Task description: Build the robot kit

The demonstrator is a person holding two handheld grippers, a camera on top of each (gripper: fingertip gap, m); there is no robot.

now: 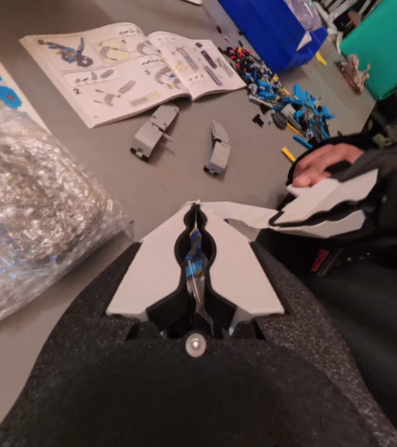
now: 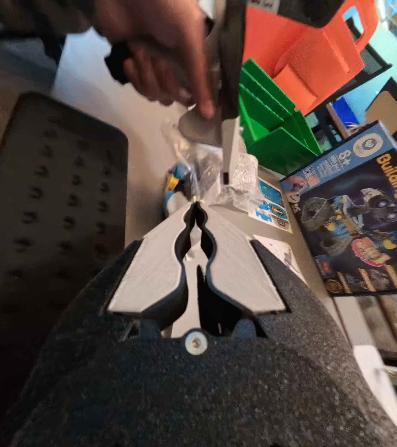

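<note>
While my left gripper (image 1: 195, 205) pinched the small parts bag (image 1: 196, 266), two grey assemblies (image 1: 155, 130) lay finished by the open manual (image 1: 129, 70). Right view: my right gripper (image 2: 195, 205) clamped that bag's edge (image 2: 194, 174), bag unopened.

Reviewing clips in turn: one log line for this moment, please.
left gripper: shut on small plastic bag | right gripper: shut on same bag's edge | nearby: instruction booklet, grey curved pieces
</note>
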